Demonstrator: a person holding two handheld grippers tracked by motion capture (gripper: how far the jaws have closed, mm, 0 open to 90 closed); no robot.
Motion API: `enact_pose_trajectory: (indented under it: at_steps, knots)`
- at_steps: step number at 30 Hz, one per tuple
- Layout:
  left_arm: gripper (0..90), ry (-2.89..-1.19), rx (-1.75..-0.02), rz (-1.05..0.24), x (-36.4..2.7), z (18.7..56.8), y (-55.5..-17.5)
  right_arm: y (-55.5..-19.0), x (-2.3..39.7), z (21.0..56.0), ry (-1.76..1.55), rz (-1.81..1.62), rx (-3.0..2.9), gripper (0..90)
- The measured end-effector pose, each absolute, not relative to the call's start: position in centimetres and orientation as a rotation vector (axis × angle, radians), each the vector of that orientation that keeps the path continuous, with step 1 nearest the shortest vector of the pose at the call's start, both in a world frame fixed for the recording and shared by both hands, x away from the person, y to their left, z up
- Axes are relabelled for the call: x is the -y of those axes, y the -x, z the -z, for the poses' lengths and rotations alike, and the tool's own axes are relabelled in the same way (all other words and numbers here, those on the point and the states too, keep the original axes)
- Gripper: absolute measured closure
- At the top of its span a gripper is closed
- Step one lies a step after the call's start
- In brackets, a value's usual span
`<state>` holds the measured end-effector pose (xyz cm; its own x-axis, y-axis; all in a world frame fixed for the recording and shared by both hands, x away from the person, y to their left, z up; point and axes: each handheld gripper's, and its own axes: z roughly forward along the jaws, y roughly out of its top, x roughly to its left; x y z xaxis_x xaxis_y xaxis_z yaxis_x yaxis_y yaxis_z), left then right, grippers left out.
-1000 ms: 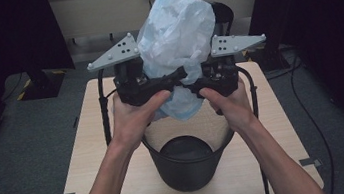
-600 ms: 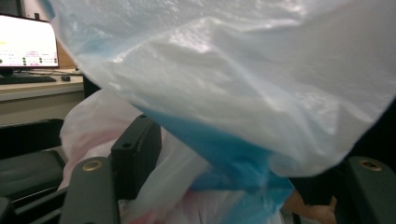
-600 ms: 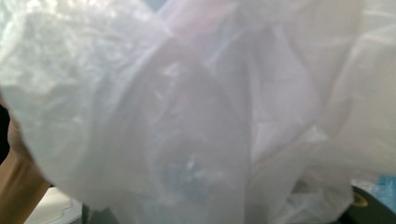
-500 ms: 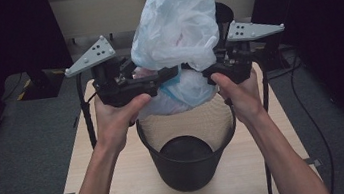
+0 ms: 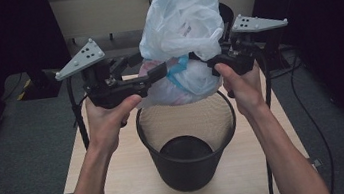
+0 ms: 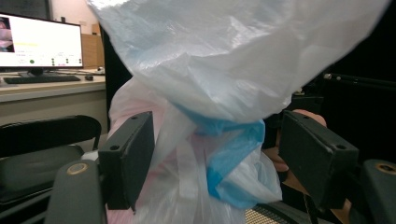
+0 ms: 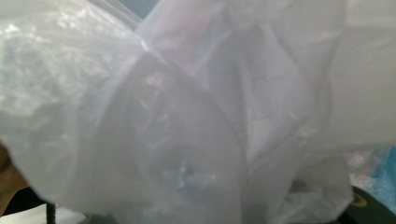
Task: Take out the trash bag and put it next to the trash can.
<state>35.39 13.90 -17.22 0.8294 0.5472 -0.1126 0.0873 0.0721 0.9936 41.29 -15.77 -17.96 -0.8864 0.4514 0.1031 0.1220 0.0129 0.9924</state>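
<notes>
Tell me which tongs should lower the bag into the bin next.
Right. The right tongs look shut on the plastic bag above the black bin; the left tongs have just been opening, and the bag sits loosely between them.

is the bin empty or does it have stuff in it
Empty: the bin shows a bare dark floor; the bag hangs above its rim.

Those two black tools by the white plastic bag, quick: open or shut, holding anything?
Left tool: open, jaws have just been opening, the crumpled white plastic bag loose between them.
Right tool: shut on the bag.
</notes>
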Motion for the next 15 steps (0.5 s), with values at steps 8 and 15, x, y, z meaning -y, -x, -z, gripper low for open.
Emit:
enact_pose_trajectory:
  at_steps: [8, 15]
  knots:
    - [26.8, -1.52, -0.547, -0.394, -13.9, 17.9, -35.4, -43.5, 16.8, 18.3, -0.684, -1.948, -1.994, 88.9]
    - [26.8, -1.547, -0.567, -0.388, -14.1, 18.9, -35.8, -44.9, 17.6, 18.0, -0.714, -1.906, -1.962, 88.9]
